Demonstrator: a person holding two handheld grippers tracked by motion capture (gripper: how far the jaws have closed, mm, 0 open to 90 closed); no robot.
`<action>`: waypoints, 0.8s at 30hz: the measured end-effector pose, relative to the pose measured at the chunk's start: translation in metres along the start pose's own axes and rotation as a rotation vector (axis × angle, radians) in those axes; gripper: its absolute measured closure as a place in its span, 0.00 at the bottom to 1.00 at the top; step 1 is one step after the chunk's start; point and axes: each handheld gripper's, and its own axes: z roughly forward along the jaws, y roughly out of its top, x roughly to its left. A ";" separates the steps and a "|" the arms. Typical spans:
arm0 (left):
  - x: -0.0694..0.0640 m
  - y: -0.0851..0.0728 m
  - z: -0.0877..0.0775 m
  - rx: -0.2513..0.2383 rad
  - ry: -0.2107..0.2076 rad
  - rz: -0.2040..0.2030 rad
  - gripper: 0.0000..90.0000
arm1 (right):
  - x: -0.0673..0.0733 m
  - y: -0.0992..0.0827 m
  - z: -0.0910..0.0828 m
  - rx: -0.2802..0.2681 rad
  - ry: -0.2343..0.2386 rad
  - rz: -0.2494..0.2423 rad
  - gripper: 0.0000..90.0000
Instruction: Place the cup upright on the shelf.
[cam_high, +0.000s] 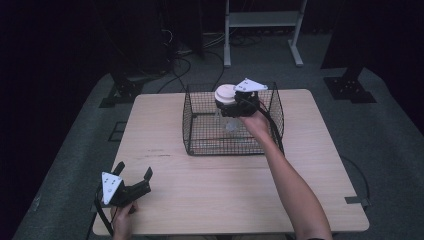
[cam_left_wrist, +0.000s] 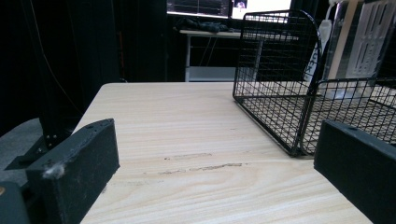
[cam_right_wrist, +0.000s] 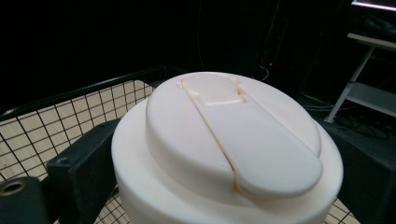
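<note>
White-lidded container (cam_right_wrist: 224, 149) over wire basket (cam_high: 200, 127), perhaps

A cream-white lid (cam_right_wrist: 224, 149), black wire basket (cam_high: 200, 145), pale wood-grain table (cam_high: 175, 195).

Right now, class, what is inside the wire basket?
The right gripper holds a clear bottle by its white lid above the basket. The bottle's body shows faintly through the mesh; whether its base touches the basket floor cannot be told. The floor's far part is hidden.

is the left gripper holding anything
No, the left gripper rests open near the table's front left corner with nothing between its jaws, far from the wire basket.
</note>
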 end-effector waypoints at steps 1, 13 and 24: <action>0.000 0.000 0.000 0.000 0.000 0.000 0.00 | 0.000 -0.001 0.001 0.002 0.001 -0.002 0.05; 0.000 0.000 0.000 0.000 -0.002 0.001 0.00 | -0.006 -0.019 0.012 0.039 0.011 0.005 0.05; 0.000 0.000 0.000 0.000 -0.004 0.005 0.00 | -0.007 -0.023 0.010 0.055 0.014 -0.010 0.05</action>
